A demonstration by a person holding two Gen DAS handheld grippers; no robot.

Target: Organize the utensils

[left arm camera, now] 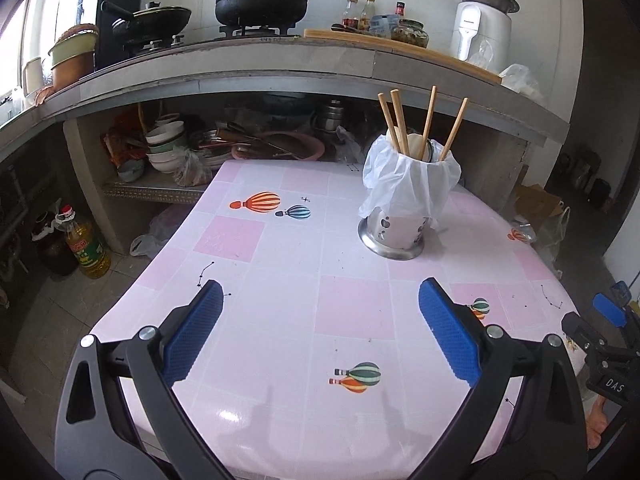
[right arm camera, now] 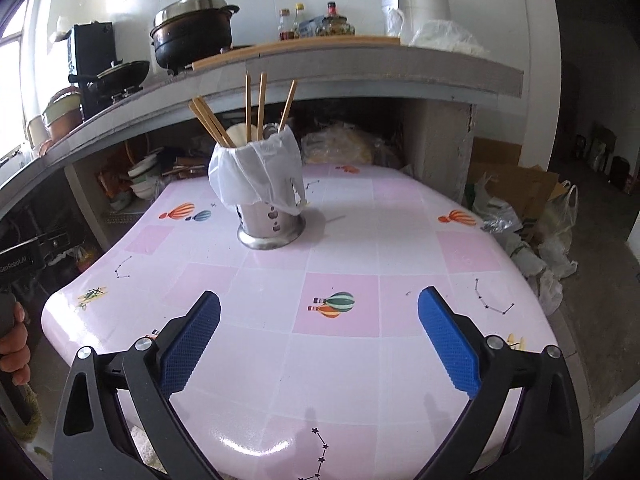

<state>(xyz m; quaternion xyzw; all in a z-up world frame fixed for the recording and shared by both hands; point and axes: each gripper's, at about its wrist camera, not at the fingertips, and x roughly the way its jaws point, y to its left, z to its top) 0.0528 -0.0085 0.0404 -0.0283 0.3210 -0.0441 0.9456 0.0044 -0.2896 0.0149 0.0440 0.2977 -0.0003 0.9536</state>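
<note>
Both grippers empty, jaws spread wide: left gripper [left arm camera: 320,332] and right gripper [right arm camera: 319,336] hover low over the near end of the table [left arm camera: 260,360], nothing between the pads. Task item is the utensil holder [left arm camera: 394,232], standing upright mid-table toward the far edge, well apart from both grippers. Looks like a perforated steel cup with a flared base, top half wrapped in a thin white plastic bag [left arm camera: 412,184] draped over the rim. Wooden chopsticks [left arm camera: 430,120] stick up out of it, fanned at different tilts; a pale rounded utensil sits among them, can't tell what it is. No loose utensils visible on the tablecloth, so I'd judge the sorting is about done. Handling guess: chopsticks are light, stiff and thin, so pinch mid-shaft or near the top, one or a pair at a time; they'll pivot if gripped off-centre. Holder is rigid metal, probably top-heavy with sticks leaning out, so brace it low at the bare steel band. Avoid gripping the bag: slippery film, will slide or bunch.
</note>
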